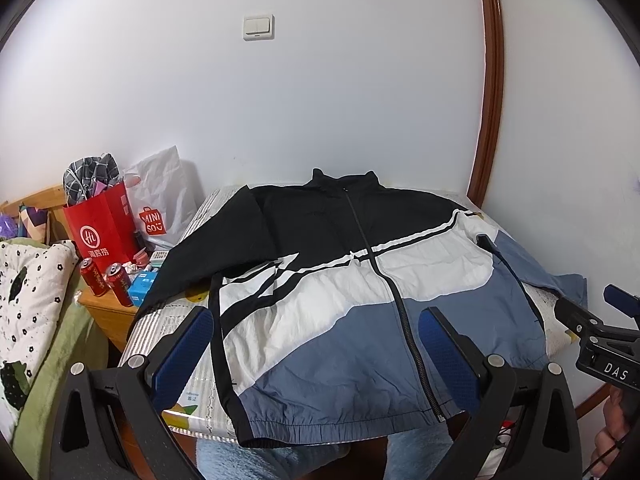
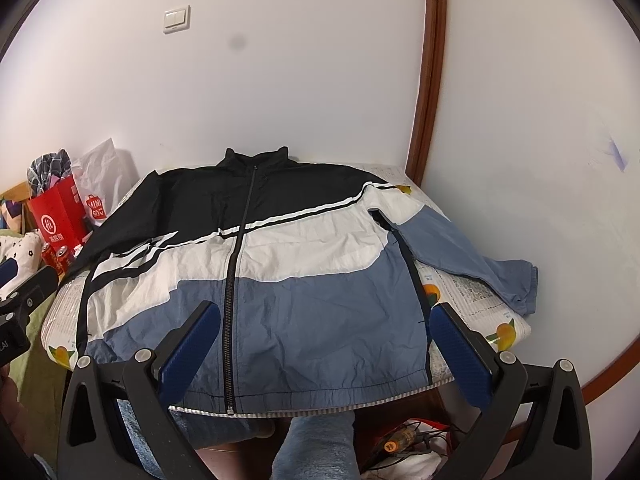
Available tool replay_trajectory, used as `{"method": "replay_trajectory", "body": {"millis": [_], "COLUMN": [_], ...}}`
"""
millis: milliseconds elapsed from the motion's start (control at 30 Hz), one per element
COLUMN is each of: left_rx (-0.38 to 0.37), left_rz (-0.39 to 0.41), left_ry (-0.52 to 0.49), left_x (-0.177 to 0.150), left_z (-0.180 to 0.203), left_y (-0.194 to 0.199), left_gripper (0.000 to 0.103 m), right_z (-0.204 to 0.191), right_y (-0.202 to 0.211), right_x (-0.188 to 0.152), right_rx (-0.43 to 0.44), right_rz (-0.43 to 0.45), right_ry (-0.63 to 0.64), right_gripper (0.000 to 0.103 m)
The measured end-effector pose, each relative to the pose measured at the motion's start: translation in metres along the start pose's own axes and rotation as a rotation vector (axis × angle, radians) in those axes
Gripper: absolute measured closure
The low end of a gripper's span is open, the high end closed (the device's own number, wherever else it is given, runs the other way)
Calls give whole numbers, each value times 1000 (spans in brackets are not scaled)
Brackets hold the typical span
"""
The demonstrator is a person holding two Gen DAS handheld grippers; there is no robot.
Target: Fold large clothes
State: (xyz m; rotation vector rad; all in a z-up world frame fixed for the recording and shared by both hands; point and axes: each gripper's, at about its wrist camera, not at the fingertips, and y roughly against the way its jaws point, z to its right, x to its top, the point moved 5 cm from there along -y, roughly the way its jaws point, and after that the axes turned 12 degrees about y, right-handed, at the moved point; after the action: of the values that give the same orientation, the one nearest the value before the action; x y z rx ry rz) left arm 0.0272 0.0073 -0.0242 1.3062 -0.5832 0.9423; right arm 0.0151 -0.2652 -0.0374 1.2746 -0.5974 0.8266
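1. Light switch [image 1: 259, 27] mounted on the white wall.
2. Curved brown wooden trim [image 1: 490, 92] runs down the wall at right.
3. Red paper bag [image 1: 102, 228] stands at left, stuffed with plaid fabric [image 1: 90, 174].
4. White Miniso bag [image 1: 160, 204] leans against the wall just beside the red bag.
5. Two red cans [image 1: 108, 280] stand on a wooden nightstand [image 1: 110, 312].
6. Blue box [image 1: 142, 288], possibly a carton, sits beside the cans.
7. Spotted white quilt [image 1: 28, 288] lies at far left.

Wall [image 2: 520, 120] crowds jacket [image 2: 304, 288]; cans [image 1: 106, 280] flank opposite side.
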Motion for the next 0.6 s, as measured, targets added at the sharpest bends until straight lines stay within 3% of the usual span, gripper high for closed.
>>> {"method": "replay_trajectory", "body": {"millis": [600], "left_rx": [2], "left_rz": [-3], "left_ry": [-6], "left_x": [1], "left_z": [10], "left_y": [-1], "left_gripper": [0], "right_z": [-2], "right_y": [0], "right_x": [1], "right_rx": [1], "right_rz": [4], "right_ry": [-5], "right_gripper": [0]}}
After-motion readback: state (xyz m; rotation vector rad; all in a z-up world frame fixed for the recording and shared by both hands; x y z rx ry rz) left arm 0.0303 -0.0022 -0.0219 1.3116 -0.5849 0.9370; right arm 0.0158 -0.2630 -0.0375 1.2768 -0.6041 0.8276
